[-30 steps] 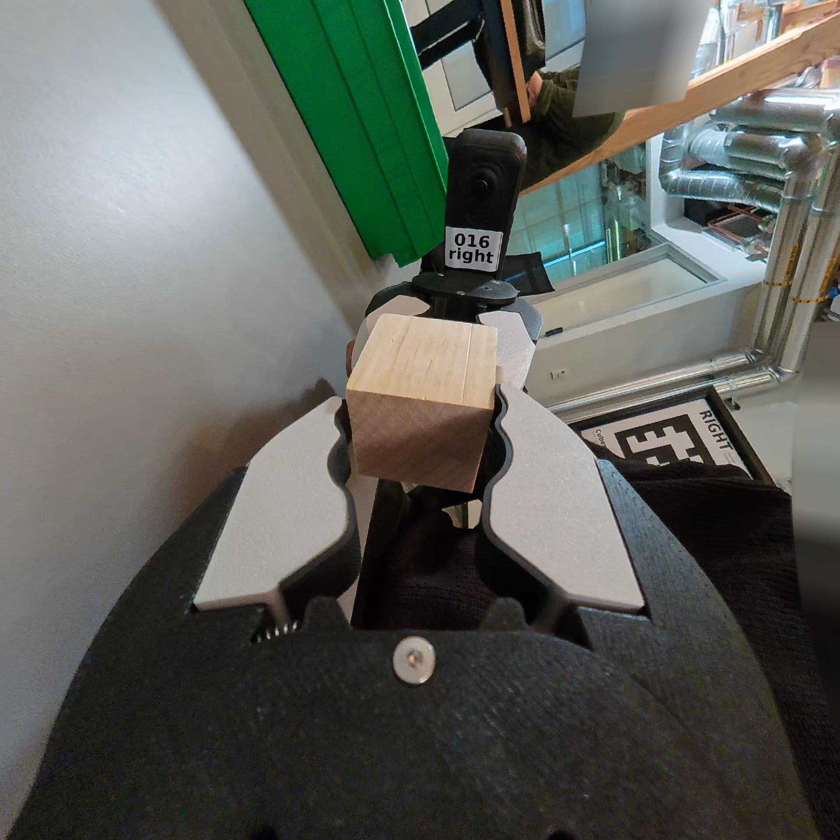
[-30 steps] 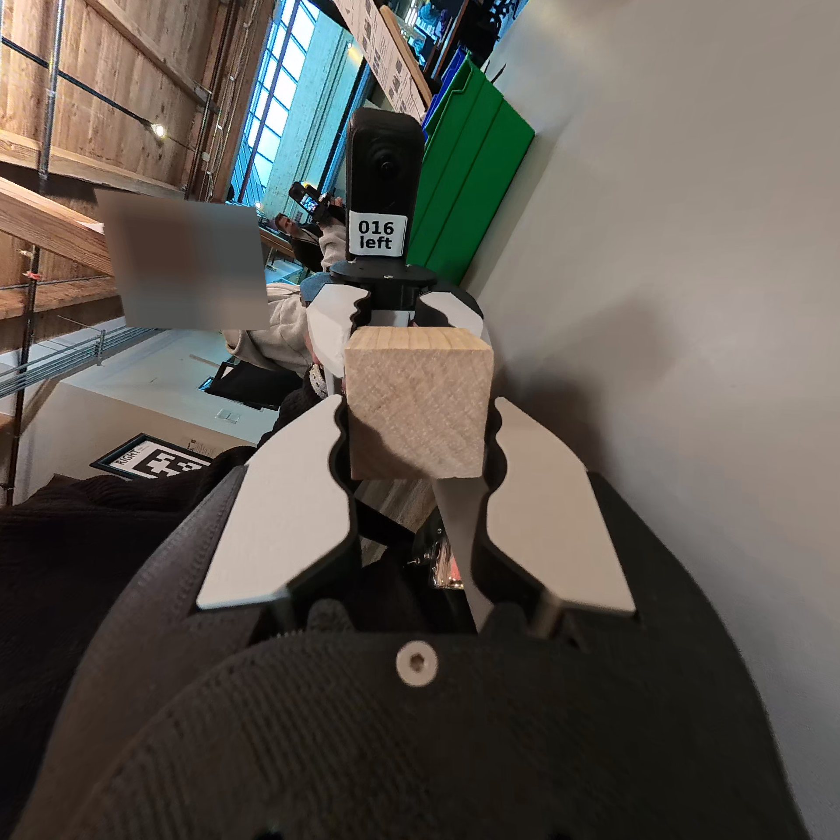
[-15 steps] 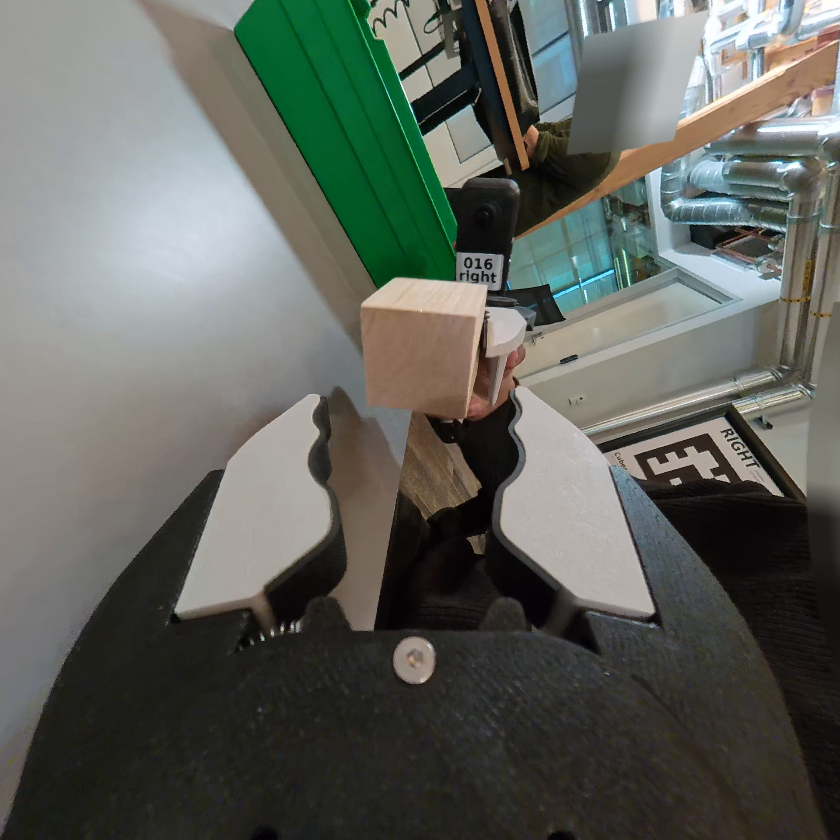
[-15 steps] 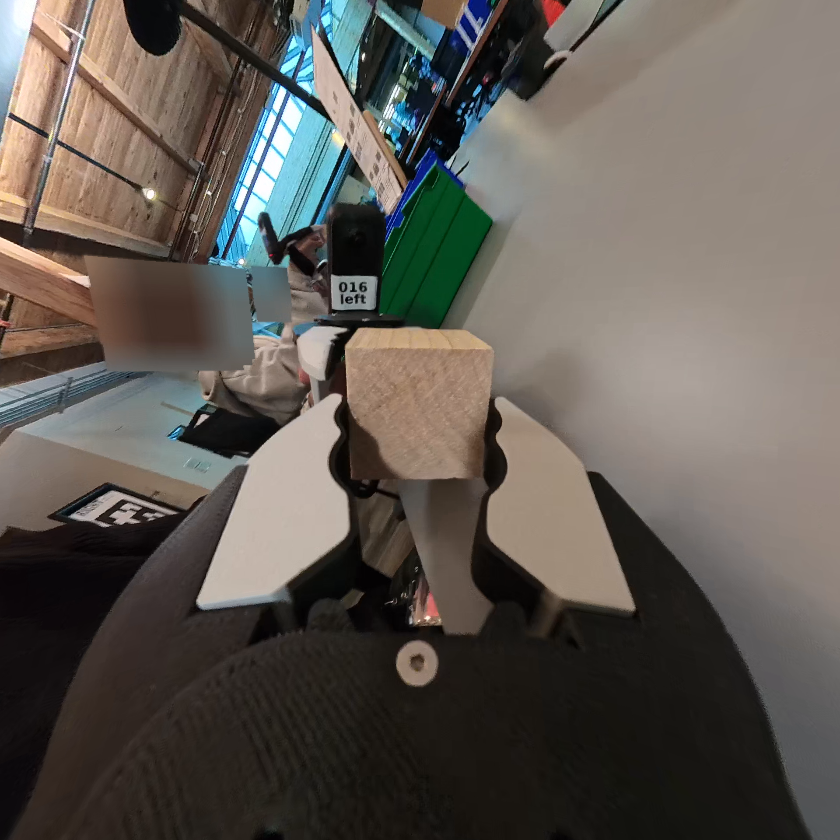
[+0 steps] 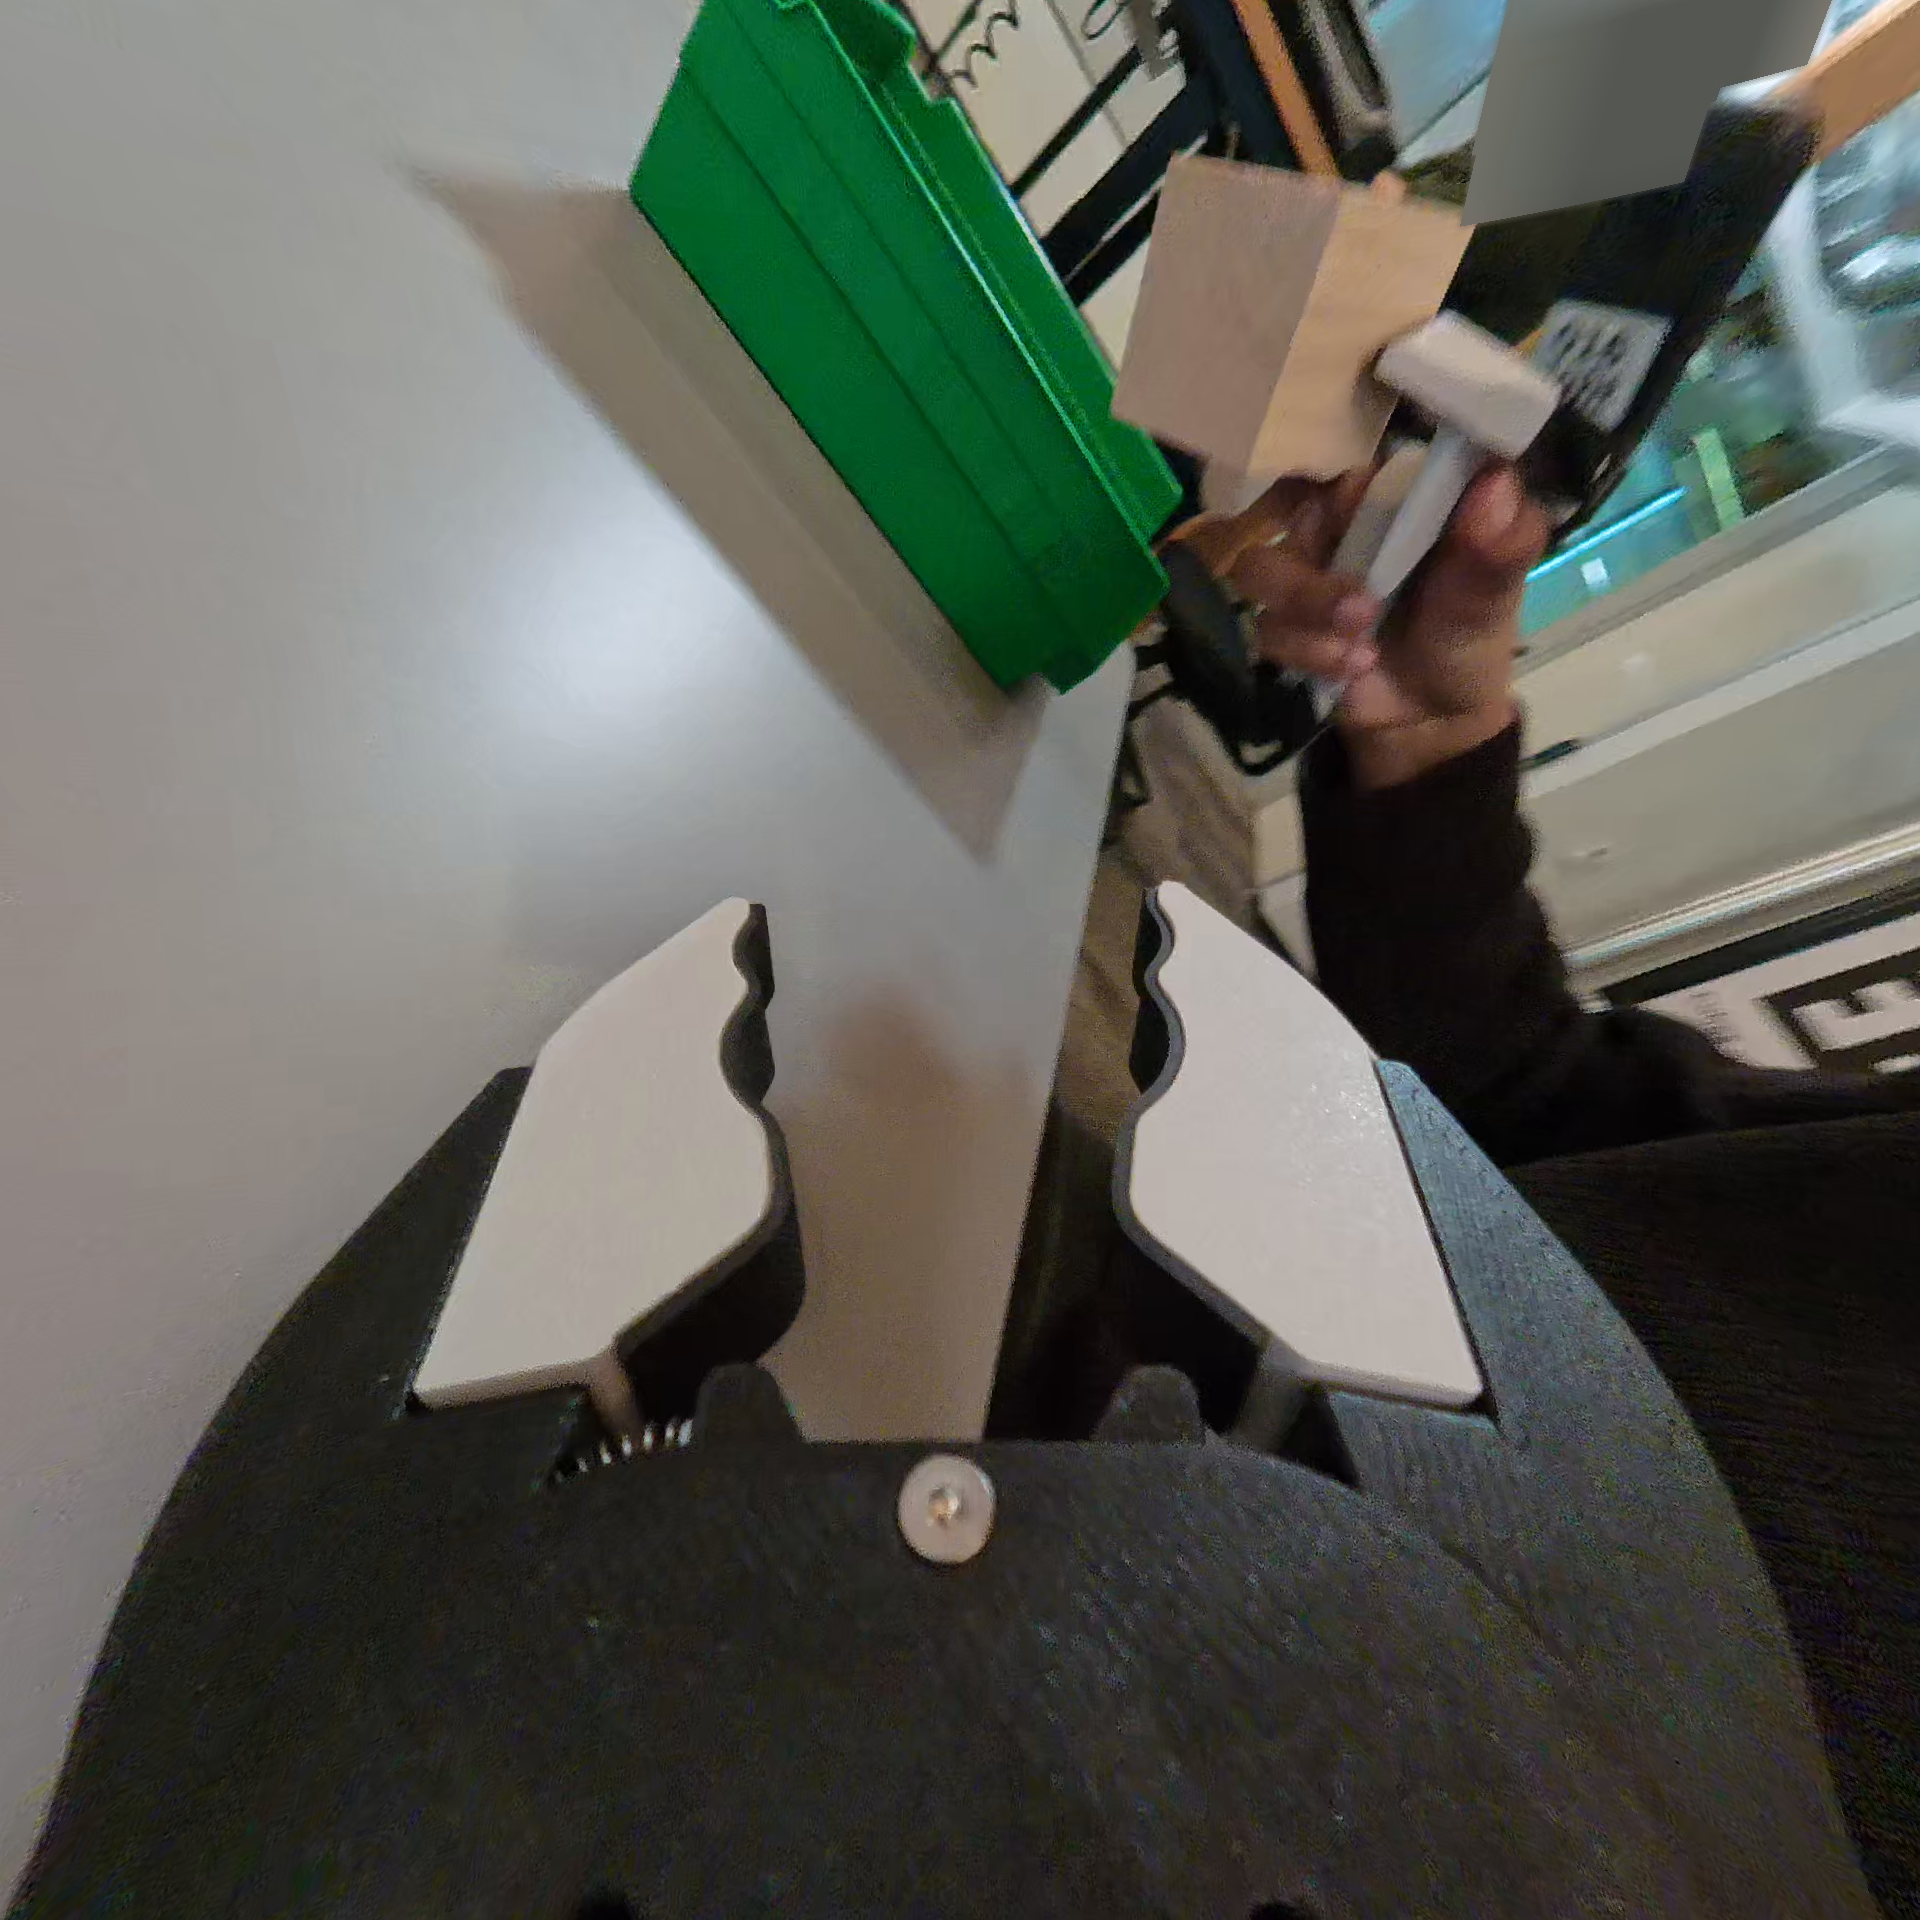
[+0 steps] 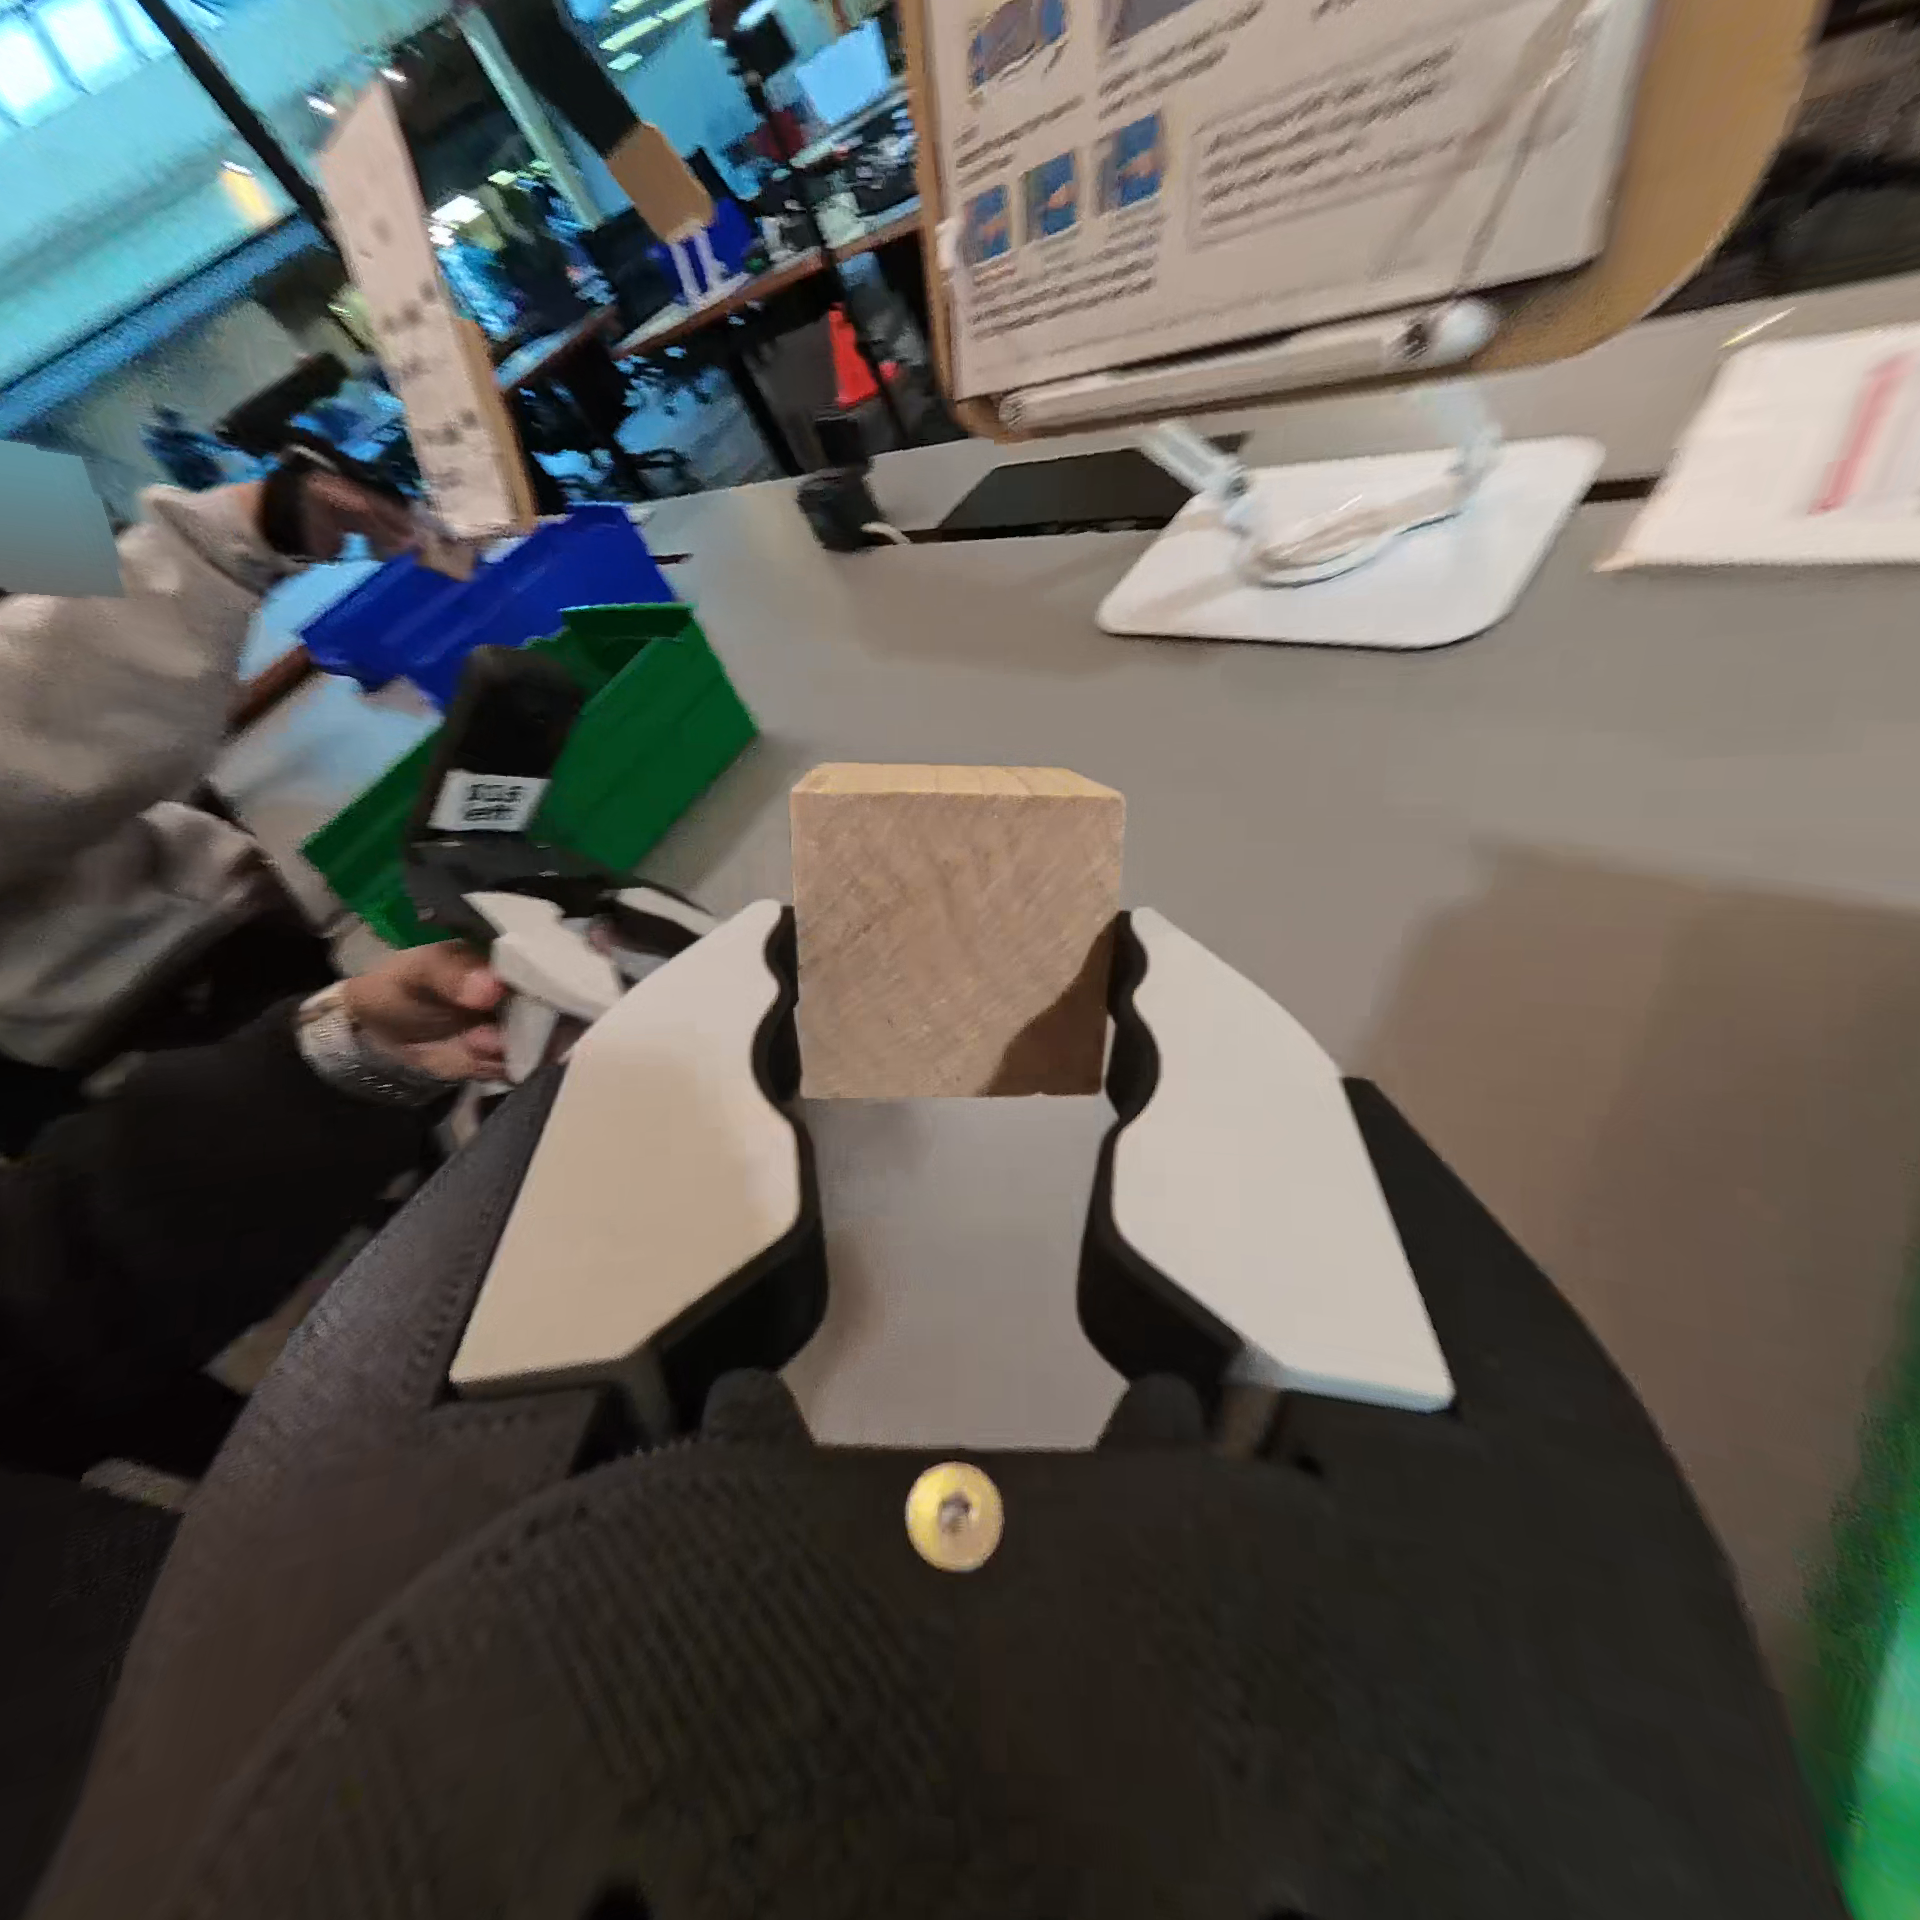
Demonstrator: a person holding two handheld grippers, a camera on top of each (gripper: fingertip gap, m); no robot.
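One wooden block [image 6: 956, 925] — between right tool [image 6: 954, 940] tips

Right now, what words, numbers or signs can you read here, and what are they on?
I quote no writing; most is blurred anyway.
White label on the left tongs: blurred.
Poster board: too small.
Black-and-white sign: cut off.
Wooden block: none.
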